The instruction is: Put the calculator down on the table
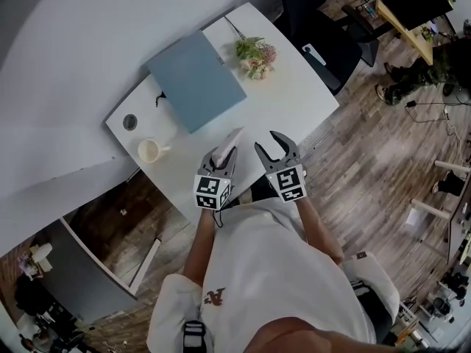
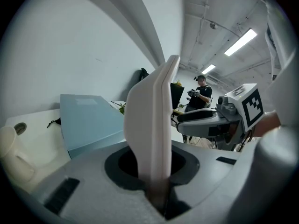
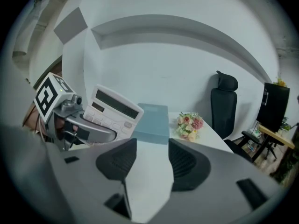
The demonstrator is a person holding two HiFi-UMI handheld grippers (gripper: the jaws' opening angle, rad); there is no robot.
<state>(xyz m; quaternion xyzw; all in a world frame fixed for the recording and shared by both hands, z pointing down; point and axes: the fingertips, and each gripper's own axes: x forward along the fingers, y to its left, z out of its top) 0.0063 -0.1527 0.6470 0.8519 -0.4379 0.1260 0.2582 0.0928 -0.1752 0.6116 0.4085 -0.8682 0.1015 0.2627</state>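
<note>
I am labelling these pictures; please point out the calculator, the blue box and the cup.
calculator [image 3: 114, 113]: right gripper view, front face below the display.
blue box [image 1: 195, 79]: head view, middle of its top.
cup [image 1: 149, 151]: head view, its open top.

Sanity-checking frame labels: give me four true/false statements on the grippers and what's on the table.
1. The left gripper is shut on the calculator. True.
2. The right gripper holds the cup. False: its jaws stand apart with nothing between them; the cup sits on the table.
3. The calculator lies flat on the table. False: it is held up, tilted, in the left gripper.
4. A blue box lies on the table beside the flowers. True.
</note>
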